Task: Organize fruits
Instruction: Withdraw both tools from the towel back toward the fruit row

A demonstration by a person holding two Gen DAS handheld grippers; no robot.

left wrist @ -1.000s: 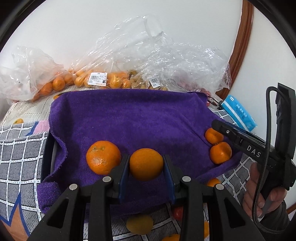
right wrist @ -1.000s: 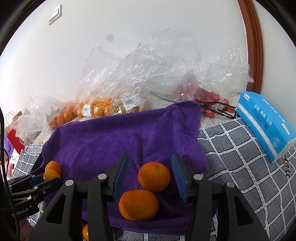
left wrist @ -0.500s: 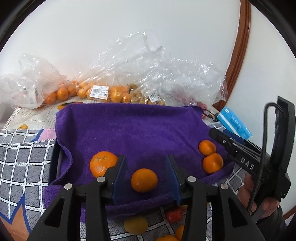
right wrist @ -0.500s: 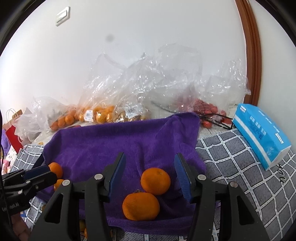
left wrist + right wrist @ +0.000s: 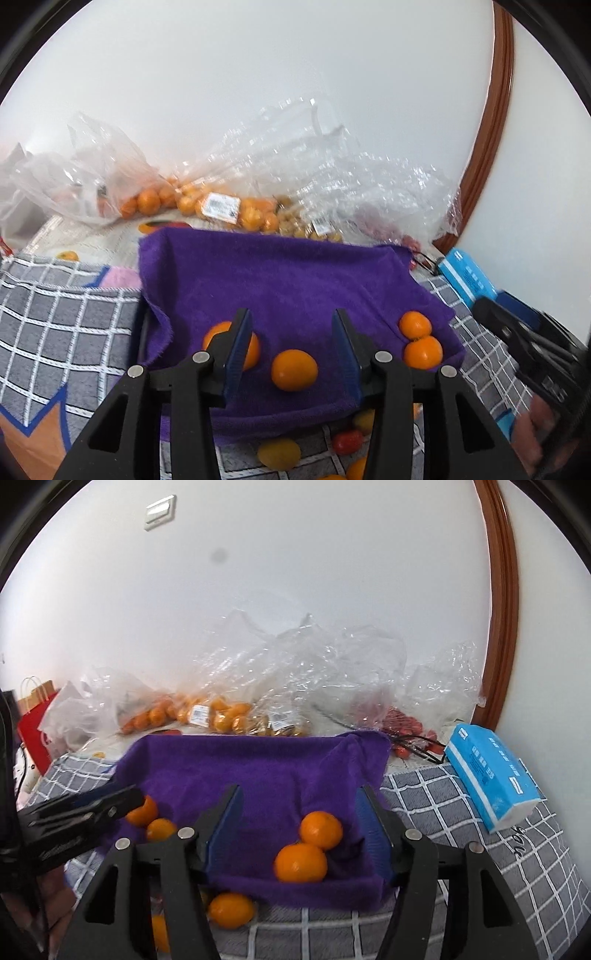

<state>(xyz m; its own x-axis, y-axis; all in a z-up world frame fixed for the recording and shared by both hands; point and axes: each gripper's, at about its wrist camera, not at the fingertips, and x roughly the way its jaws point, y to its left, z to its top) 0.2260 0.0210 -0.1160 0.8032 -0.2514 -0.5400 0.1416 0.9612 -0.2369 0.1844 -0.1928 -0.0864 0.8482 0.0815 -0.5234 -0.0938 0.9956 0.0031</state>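
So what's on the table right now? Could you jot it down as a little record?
surface: grey checked cloth
purple towel: four oranges, two pairs
left pair: apart
right pair: touching
left gripper: open, holding nothing
right gripper: opening, holding nothing
loose fruit: in front of the towel
behind the towel: clear bags of fruit
far right: blue tissue pack
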